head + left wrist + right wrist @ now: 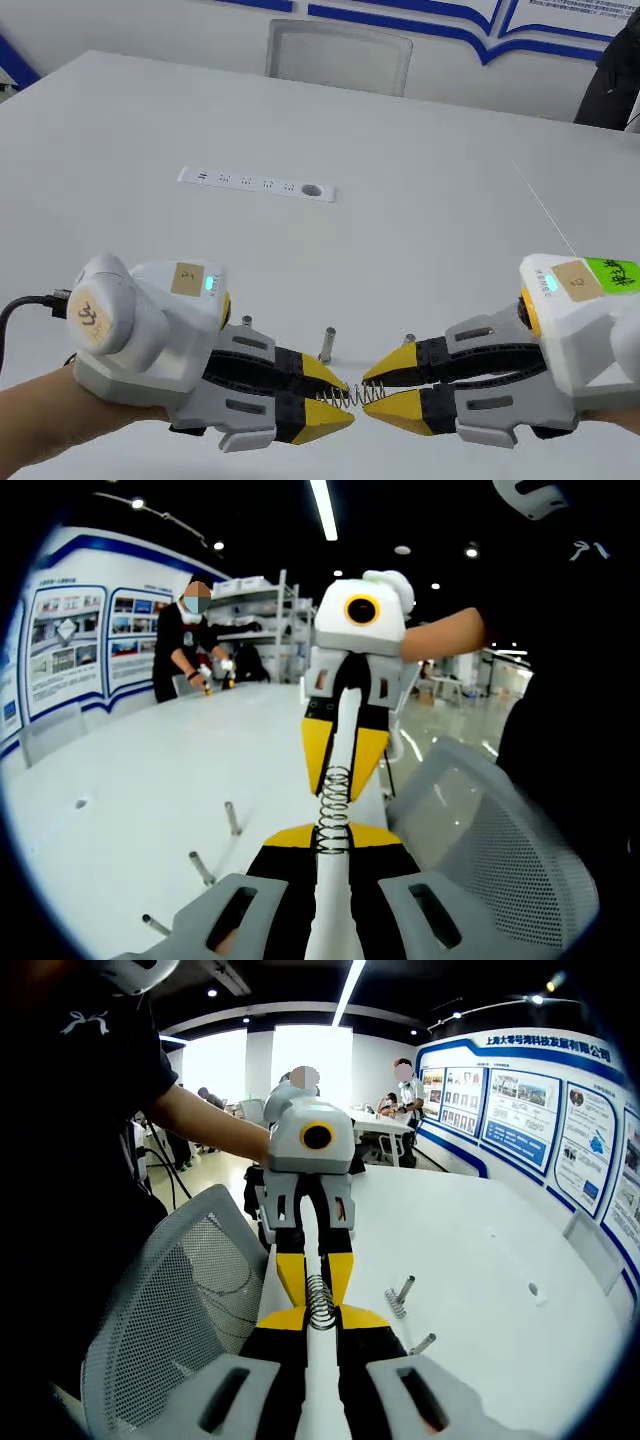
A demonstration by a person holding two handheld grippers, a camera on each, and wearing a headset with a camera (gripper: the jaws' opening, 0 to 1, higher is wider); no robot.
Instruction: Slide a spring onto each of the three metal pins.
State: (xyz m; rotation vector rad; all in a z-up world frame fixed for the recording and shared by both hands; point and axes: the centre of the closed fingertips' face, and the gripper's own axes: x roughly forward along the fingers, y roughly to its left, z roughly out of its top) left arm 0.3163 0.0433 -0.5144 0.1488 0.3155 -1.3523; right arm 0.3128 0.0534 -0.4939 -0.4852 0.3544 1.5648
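Observation:
A small metal spring point(358, 394) hangs level between my two grippers, just above the white table point(420, 220). My left gripper point(345, 398) is shut on the spring's left end and my right gripper point(370, 394) on its right end. In the left gripper view the spring point(333, 812) runs from my own jaws up into the right gripper point(338, 775). In the right gripper view the spring point(320, 1302) sits in front of the left gripper point(315, 1275). Three short metal pins point(327, 343) stand upright just behind the grippers: one at left point(246, 322), one at right point(408, 340).
A white power strip point(255, 184) lies flat mid-table. A grey chair point(338, 55) stands at the far edge and a person in black point(612, 70) at the far right. A black cable point(20, 310) trails from the left gripper. A mesh chair point(170, 1300) is beside the near edge.

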